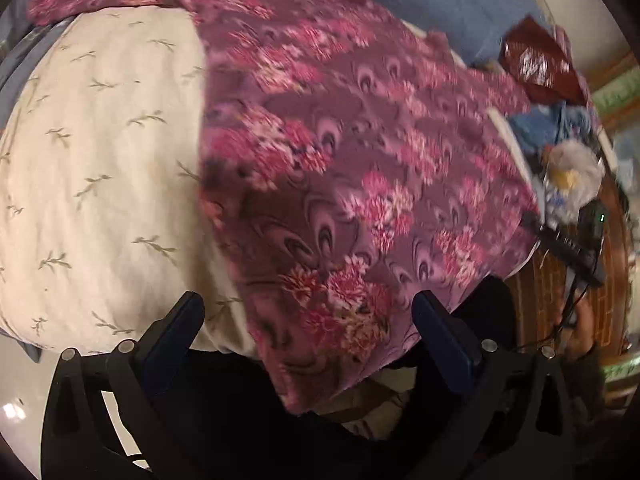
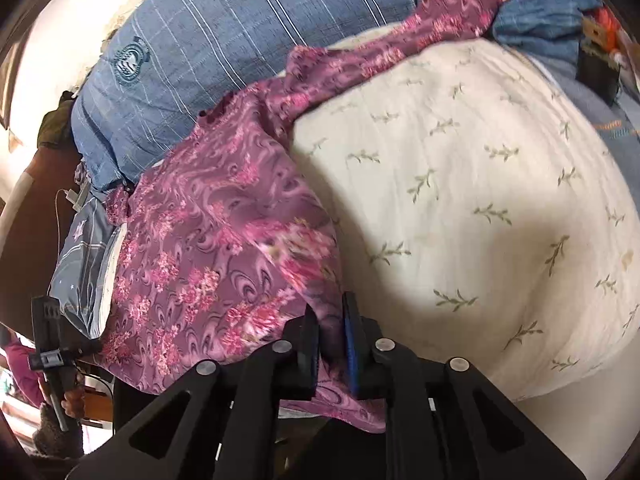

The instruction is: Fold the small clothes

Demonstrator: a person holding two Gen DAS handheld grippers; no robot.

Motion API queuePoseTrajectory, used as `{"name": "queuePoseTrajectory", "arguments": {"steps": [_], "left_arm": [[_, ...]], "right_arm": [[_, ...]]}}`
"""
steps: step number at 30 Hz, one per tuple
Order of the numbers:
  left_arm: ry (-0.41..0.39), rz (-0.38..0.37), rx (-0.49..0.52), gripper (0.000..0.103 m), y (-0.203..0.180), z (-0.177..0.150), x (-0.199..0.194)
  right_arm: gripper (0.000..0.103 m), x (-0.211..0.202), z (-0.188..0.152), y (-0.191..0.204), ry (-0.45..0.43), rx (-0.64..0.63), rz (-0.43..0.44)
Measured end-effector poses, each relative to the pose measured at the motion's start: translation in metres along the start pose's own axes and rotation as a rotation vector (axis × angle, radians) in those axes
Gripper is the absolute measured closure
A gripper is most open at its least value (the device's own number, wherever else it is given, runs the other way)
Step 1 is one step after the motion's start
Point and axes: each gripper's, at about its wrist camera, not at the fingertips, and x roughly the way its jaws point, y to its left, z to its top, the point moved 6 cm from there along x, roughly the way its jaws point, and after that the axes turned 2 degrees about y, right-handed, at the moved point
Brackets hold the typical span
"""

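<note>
Purple floral garment point(image 2: 208, 248) (thin, wrinkled) pinched in right tool point(image 2: 331, 320).

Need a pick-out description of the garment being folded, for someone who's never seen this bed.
Start from the cream quilted bedspread with small green sprigs that covers the bed. Spread across one side of it lies a thin purple garment printed with pink flower clusters, one edge pinched in the right gripper. The blue striped cloth behind it has white lines and no flowers.
</note>
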Motion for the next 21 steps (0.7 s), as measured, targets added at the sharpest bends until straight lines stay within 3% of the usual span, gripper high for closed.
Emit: {"name": "queuePoseTrajectory", "arguments": {"steps": [1,2,3,4,5,8,11,13,14,16,17,18,21], "left_arm": [[-0.003,0.008,0.016,0.036,-0.003,-0.001,0.001],[0.011,0.003,0.030,0.056,-0.007,-0.002,0.002],[0.029,-0.025,0.021,0.090,-0.011,-0.004,0.001],[0.036,-0.064,-0.003,0.097,-0.013,-0.004,-0.004],[0.012,-0.130,-0.042,0.097,-0.015,-0.001,-0.020],[-0.122,-0.203,-0.063,0.097,-0.023,0.007,-0.082],[-0.198,-0.064,-0.081,0.094,-0.009,0.016,-0.113],[-0.181,0.007,-0.109,0.081,0.003,0.016,-0.102],[-0.139,0.031,-0.147,0.078,0.015,0.013,-0.086],[-0.069,-0.011,-0.200,0.077,0.027,0.005,-0.059],[-0.045,-0.019,-0.218,0.077,0.030,0.001,-0.050],[-0.015,-0.017,-0.227,0.072,0.034,-0.003,-0.040],[0.019,0.051,-0.167,0.038,0.027,-0.010,-0.022]], "right_arm": [[0.088,0.005,-0.002,-0.002,0.016,0.007,-0.001],[0.088,0.009,-0.003,-0.003,0.024,0.015,0.002],[0.095,0.010,-0.005,-0.004,0.030,0.021,0.022],[0.096,0.009,-0.005,-0.003,0.034,0.026,0.052],[0.097,0.001,-0.006,0.004,0.027,0.038,0.127],[0.098,-0.042,-0.002,0.030,-0.023,0.046,0.349],[0.097,-0.069,0.002,0.039,-0.046,0.018,0.375],[0.097,-0.060,-0.004,0.034,0.000,0.024,0.340],[0.097,-0.045,-0.010,0.025,0.034,0.009,0.232],[0.092,-0.019,-0.021,0.004,0.093,0.001,0.037],[0.092,-0.012,-0.024,-0.002,0.104,0.010,0.005],[0.092,-0.008,-0.027,-0.007,0.106,0.042,0.021],[0.087,-0.010,-0.023,-0.013,0.082,0.110,0.083]]}}
